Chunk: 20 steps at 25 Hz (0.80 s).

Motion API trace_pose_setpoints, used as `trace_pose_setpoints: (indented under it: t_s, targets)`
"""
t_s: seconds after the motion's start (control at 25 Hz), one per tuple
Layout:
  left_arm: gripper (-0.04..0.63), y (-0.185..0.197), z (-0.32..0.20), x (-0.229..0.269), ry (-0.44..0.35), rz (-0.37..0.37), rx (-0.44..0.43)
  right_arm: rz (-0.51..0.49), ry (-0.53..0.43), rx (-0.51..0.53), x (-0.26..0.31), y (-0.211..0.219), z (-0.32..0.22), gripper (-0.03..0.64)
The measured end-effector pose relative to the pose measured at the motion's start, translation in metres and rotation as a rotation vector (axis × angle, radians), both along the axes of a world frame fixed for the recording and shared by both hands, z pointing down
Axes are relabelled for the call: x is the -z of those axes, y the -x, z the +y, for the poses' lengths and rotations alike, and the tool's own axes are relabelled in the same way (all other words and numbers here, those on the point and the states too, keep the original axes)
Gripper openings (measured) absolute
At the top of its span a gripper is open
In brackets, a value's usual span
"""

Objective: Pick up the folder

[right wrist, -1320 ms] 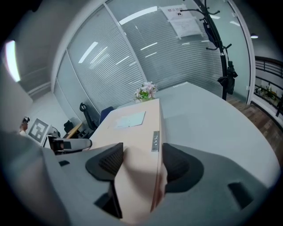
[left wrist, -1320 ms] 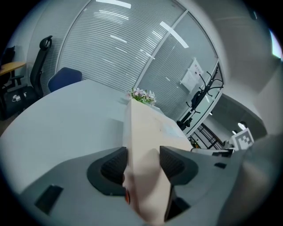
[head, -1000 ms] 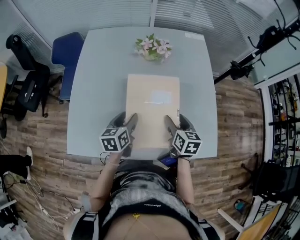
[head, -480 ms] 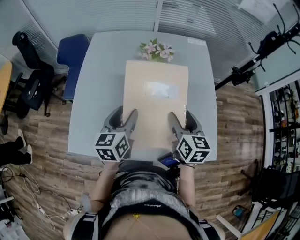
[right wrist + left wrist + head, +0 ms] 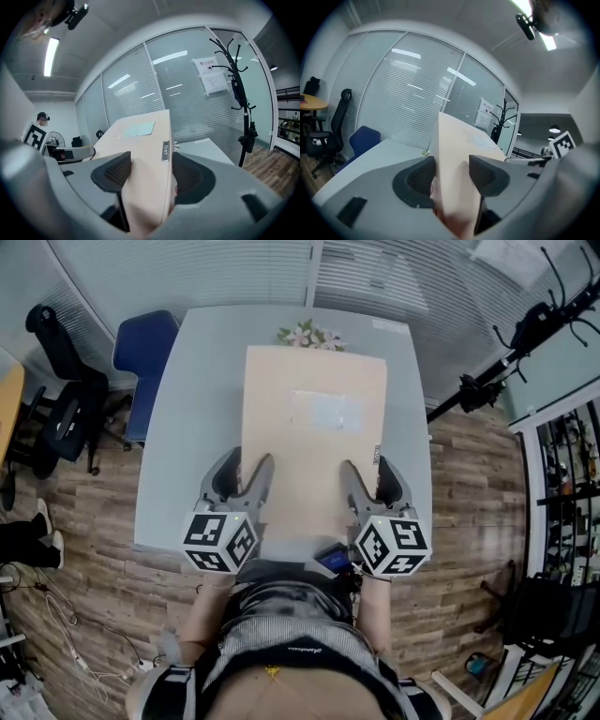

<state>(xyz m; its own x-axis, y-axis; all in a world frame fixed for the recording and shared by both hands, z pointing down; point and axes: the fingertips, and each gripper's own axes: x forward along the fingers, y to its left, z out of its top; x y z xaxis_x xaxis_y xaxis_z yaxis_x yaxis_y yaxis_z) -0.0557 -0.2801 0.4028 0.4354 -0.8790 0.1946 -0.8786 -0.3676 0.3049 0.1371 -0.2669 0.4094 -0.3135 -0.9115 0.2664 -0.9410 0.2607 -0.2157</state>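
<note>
The pale grey table [image 5: 183,427], flat and smooth with rounded corners, lies below and ahead of both claws; the folder [image 5: 314,456] hangs between the two claws, clear of the table top, its far end reaching away from them towards the window blinds; it is a thick, box-shaped folder in matt beige card, with square edges.

The left gripper [image 5: 244,472] grips the folder's left near edge; its jaws stand wide, one dark ribbed pad on each side of the card, holding it. The right gripper [image 5: 369,476] grips the right near edge in the same way, its jaws also wide apart and closed on the folder's thickness; both claws are grey moulded plastic with curved fingers. A black-and-white marker cube [image 5: 220,542] sits at the back of the left claw, and a like cube [image 5: 392,547] at the back of the right.

A blue padded chair [image 5: 145,343] stands to the left of the left claw, beside the table; a pale rectangular label [image 5: 326,412] lies on the folder's top face ahead of the claws; pink and white flowers [image 5: 309,335] show just past the folder's far end; a small metal tag [image 5: 165,151] sits on the folder's edge just ahead of the right claw's pads.
</note>
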Motion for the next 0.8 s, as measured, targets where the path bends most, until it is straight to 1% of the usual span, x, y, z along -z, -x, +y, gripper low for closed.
trace_pose_setpoints:
  t_s: [0.28,0.52,0.8]
  targets:
    - [0.225,-0.003,0.004,0.011,-0.028,0.007,0.008,0.016,-0.03,0.005,0.014,-0.003,0.003,0.279]
    - [0.225,-0.007,0.005,0.009,-0.027,0.011,0.013,0.041,-0.041,0.009,0.016,-0.007,0.003,0.278]
    - [0.224,-0.008,0.006,0.014,-0.034,0.013,0.011,0.044,-0.053,0.01,0.023,-0.007,0.004,0.278]
